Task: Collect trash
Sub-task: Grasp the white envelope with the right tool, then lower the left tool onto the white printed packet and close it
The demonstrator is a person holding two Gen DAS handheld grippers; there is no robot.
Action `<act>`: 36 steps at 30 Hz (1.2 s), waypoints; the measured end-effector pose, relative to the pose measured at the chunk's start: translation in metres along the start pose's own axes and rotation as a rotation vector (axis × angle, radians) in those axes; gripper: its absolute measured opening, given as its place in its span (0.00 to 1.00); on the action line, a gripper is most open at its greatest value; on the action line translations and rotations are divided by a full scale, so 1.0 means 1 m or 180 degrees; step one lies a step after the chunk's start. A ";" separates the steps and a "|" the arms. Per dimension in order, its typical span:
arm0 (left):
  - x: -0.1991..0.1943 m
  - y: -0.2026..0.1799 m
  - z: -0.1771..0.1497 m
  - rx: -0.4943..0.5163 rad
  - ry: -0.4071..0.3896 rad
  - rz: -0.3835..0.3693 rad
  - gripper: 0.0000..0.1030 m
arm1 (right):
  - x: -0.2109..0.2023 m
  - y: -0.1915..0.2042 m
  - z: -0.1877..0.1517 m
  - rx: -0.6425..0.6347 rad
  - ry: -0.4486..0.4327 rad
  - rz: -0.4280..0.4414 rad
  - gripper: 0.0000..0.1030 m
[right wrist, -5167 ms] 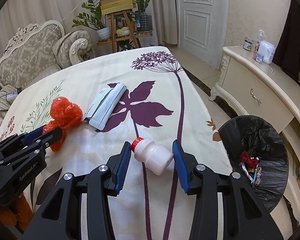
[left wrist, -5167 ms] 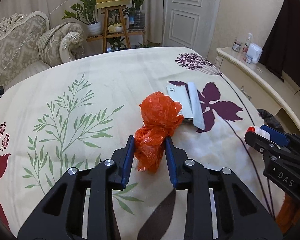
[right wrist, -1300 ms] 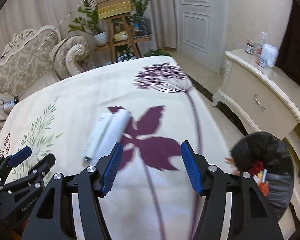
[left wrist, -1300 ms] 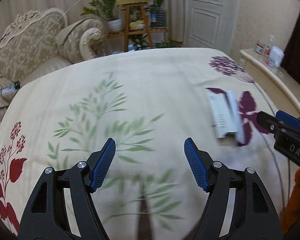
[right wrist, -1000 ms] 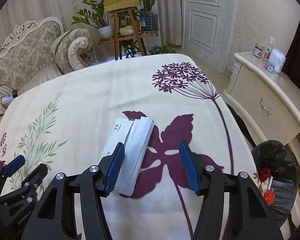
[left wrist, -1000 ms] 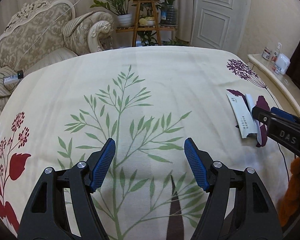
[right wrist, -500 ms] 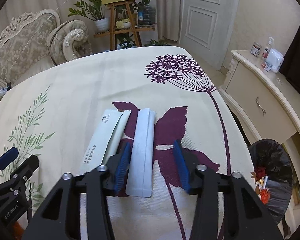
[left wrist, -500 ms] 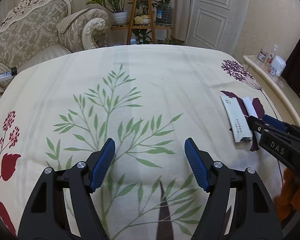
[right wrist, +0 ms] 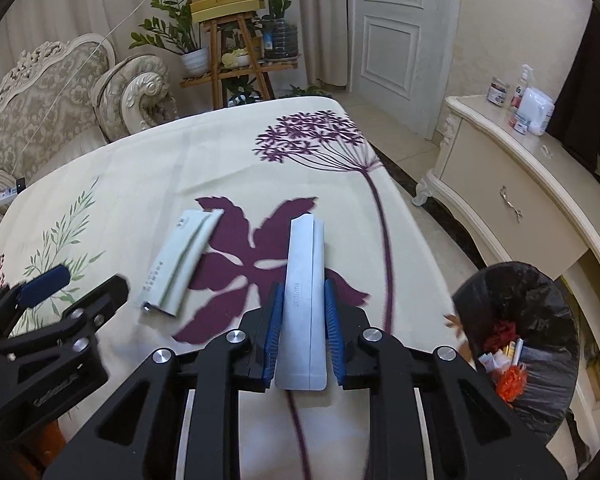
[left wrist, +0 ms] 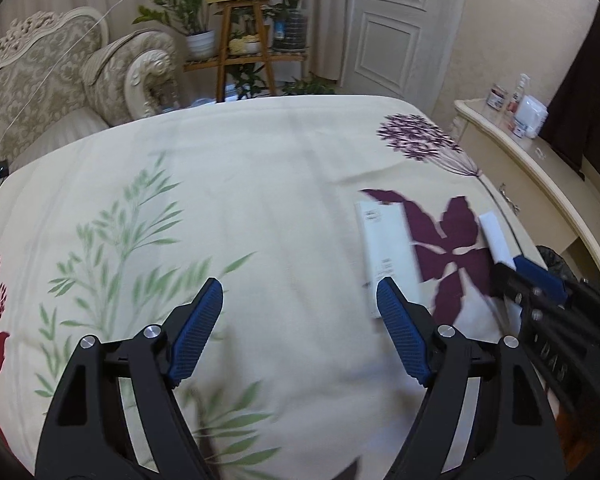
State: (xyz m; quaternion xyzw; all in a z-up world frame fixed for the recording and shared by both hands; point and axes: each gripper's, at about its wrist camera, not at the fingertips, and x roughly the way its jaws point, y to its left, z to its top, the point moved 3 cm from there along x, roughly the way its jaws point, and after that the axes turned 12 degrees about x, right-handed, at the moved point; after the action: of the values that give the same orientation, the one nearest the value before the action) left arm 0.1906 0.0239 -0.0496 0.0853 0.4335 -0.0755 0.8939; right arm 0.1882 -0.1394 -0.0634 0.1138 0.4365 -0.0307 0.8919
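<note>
The grey-white packet (right wrist: 305,300) between the right tool's pads bears a small printed number running along its length, which looks like 20251114. The pale green packet (right wrist: 180,258) to its left carries print too small to read.

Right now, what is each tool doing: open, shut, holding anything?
Left tool: open, jaws just widened, nothing between them.
Right tool: jaws just closed on the grey-white flat packet.

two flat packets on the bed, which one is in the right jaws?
The plain grey-white packet with the small printed code, clamped in the right gripper. The pale green packet with printed text lies free on the bedspread to its left.
</note>
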 end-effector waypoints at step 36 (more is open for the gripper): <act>0.020 -0.036 0.011 0.0237 -0.0039 -0.0198 0.26 | -0.003 -0.018 -0.009 0.0103 -0.0003 0.0037 0.22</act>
State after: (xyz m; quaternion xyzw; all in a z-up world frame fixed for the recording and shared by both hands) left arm 0.2033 -0.0148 -0.0619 0.1046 0.4273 -0.1198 0.8900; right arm 0.1771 -0.1551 -0.0695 0.1308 0.4349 -0.0326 0.8903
